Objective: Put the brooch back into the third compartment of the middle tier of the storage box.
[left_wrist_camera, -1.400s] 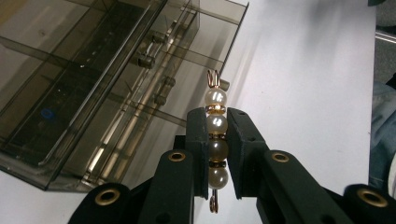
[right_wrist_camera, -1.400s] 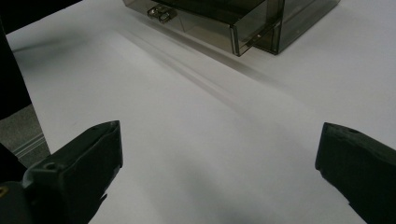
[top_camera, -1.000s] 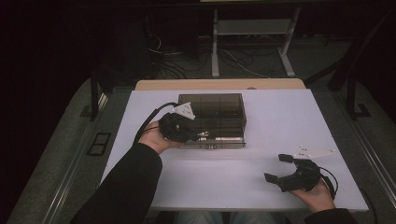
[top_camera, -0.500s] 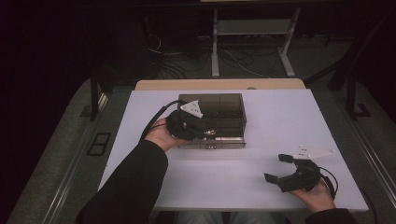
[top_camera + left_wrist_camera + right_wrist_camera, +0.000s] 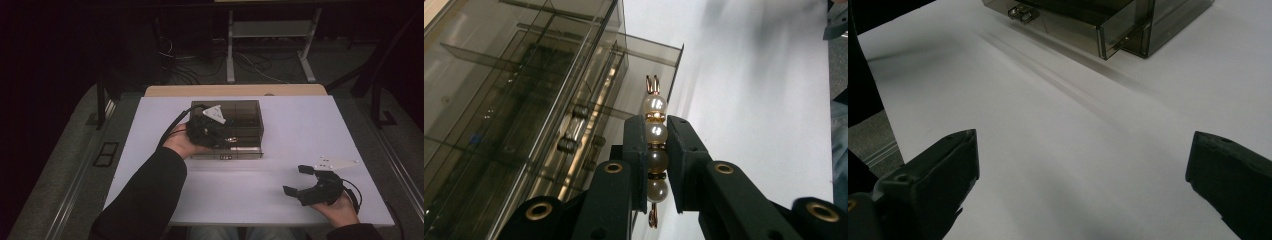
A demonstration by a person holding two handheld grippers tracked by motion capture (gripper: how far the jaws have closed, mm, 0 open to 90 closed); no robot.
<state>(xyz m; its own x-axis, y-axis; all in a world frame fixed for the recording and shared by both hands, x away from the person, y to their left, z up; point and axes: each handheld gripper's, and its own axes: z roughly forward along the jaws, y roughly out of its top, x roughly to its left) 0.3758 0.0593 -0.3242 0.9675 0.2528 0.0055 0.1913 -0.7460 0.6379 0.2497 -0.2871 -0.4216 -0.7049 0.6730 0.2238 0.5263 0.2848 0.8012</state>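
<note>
pearl clip (image 5: 655, 145) pinched lengthwise in L gripper (image 5: 220, 135), held over open drawer (image 5: 649, 65) of smoky box (image 5: 235, 112) | step, my read: carrying clip in to stow | next: lower into drawer, then release | R gripper (image 5: 302, 181) wide, empty, on table (image 5: 300, 125), well right of box

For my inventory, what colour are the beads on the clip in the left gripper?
Pearly cream-white beads with gold spacers; the left gripper view shows them best.
</note>
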